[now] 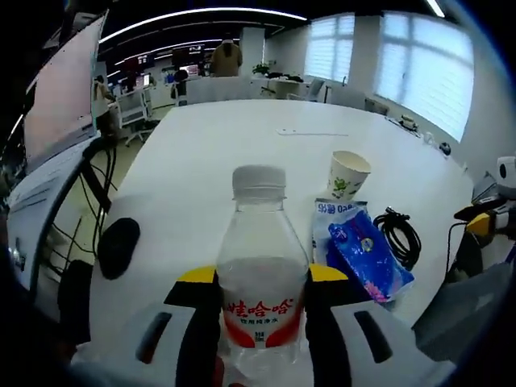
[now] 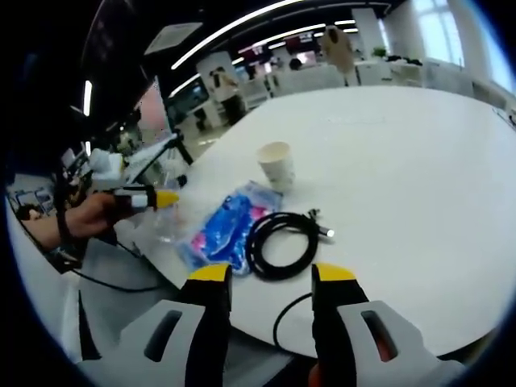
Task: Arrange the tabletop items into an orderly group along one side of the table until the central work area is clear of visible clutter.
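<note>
Left gripper view has my left gripper (image 1: 262,278) clamped on a clear plastic water bottle (image 1: 260,266), yellow-tipped jaws pressed against both sides at its red label, white cap upright above them. Just beyond the bottle to the right lie a blue wet-wipe pack (image 1: 364,256) and a white packet (image 1: 332,216) partly under it, then a paper cup (image 1: 347,174) farther back and a coiled black cable (image 1: 400,234) beside the pack. A black mouse (image 1: 118,246) sits near the table edge to the left. In the right gripper view, my right gripper (image 2: 272,276) is spread apart and holds nothing, hovering over the table edge (image 2: 403,314) near the cable coil (image 2: 282,242), with the wipe pack (image 2: 222,230) touching the coil and the cup (image 2: 276,164) behind. The white table stretches bare toward the far end. I judge the step is setting the bottle down with the cluster, so I should lower it upright just beside the wipes, not on the packet, release only once its base sits flat, and keep the squeeze light so the thin wall doesn't buckle.
</note>
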### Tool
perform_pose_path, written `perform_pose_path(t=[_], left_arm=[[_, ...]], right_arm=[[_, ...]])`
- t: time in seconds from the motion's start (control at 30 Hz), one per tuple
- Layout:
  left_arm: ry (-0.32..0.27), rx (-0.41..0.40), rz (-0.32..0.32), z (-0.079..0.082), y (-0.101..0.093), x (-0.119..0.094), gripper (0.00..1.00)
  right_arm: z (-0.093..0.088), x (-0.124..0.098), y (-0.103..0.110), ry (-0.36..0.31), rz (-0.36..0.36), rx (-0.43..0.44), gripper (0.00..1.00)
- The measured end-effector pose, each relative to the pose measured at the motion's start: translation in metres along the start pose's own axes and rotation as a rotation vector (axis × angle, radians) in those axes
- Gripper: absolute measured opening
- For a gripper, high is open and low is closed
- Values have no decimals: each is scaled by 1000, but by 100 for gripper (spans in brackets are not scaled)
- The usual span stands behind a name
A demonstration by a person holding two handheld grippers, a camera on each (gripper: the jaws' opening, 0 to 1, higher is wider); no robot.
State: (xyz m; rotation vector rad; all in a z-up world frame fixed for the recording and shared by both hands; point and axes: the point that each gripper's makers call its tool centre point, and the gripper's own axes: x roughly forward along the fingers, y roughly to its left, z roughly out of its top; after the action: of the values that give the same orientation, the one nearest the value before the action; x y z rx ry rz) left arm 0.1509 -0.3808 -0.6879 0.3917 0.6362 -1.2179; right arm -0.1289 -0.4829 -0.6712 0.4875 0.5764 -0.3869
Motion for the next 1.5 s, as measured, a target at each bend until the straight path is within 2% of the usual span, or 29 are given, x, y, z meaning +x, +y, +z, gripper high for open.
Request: perform_pose_path(t=[0.5,0.83,1.1,1.5], left_arm=[[-39,8,14,-6,2,-18,40],[-57,16,51,-10,1,-31,39],[-39,15,65,-22,0,-31,39],[-52,20,70,-17,1,-28,39]], right_arm=[[2,5,2,6,12,-7,37],[-1,5,1,10,12,-5,37],[-2,6,1,12,13,-1,37],[-3,3,-2,20,8,-4,37]])
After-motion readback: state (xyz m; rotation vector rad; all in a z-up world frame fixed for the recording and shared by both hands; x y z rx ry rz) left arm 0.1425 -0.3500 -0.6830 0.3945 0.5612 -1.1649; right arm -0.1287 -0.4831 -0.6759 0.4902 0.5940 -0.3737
